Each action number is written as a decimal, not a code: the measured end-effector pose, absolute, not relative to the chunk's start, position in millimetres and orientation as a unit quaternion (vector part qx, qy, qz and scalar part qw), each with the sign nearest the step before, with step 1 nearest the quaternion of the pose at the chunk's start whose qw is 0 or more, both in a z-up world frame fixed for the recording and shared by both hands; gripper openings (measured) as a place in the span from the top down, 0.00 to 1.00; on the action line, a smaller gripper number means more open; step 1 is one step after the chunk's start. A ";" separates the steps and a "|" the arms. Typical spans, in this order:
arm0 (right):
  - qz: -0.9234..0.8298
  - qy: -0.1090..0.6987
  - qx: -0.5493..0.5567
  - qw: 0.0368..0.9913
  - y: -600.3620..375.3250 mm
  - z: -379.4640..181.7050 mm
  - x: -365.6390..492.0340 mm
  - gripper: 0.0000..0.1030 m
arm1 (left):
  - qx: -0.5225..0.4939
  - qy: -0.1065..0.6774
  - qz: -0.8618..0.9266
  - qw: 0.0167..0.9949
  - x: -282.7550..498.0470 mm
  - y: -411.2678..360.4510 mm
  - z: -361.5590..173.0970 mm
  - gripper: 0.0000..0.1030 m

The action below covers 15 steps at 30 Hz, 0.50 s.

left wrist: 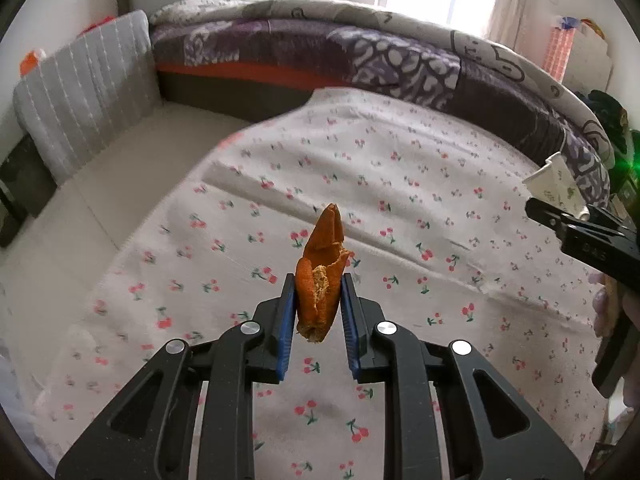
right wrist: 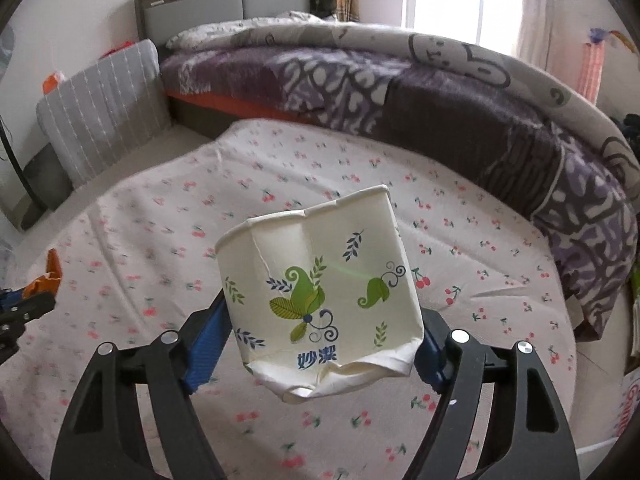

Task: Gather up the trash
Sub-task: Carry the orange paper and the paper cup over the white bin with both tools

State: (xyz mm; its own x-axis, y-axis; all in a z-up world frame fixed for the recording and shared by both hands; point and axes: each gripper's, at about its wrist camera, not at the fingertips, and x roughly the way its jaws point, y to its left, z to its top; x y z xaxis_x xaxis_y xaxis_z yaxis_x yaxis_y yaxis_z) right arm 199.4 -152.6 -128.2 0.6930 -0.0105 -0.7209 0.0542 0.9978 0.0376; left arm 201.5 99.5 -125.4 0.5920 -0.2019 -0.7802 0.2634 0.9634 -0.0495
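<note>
Two trash items in hand, both held clear above the cherry-print sheet (left wrist: 400, 184) on the bed.
- Orange peel (left wrist: 320, 276): clamped upright in the left tongs (left wrist: 318, 312). Likely light, leathery, brittle at its dry edges; mid-body pinch suits it.
- Paper cup (right wrist: 320, 292): pressed between the right tongs (right wrist: 320, 332), walls creased, base dented. Likely light, crushable; grip low near the base.
- Left view alone shows the peel's pith; right view alone shows the cup's leaf print.
</note>
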 end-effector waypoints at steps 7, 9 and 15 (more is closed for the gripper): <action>-0.013 0.372 0.047 0.927 -140.4 -85.8 148.9 0.26 | 0.044 0.416 -0.111 0.902 169.4 105.4 -82.0 0.80; -0.012 0.367 0.053 0.929 -137.4 -73.6 126.9 0.26 | 0.044 0.414 -0.105 0.903 157.1 106.0 -71.5 0.80; -0.008 0.361 0.064 0.930 -136.2 -48.0 71.0 0.26 | 0.044 0.409 -0.096 0.907 112.7 97.3 -46.8 0.80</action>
State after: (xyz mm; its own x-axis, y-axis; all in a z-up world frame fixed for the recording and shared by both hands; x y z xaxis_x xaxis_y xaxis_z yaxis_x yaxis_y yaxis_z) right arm 71.0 -136.2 -48.0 0.7392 0.0318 -0.6728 0.0603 0.9918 0.1131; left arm 112.7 97.3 -46.8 0.6477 -0.1372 -0.7495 0.2098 0.9777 0.0022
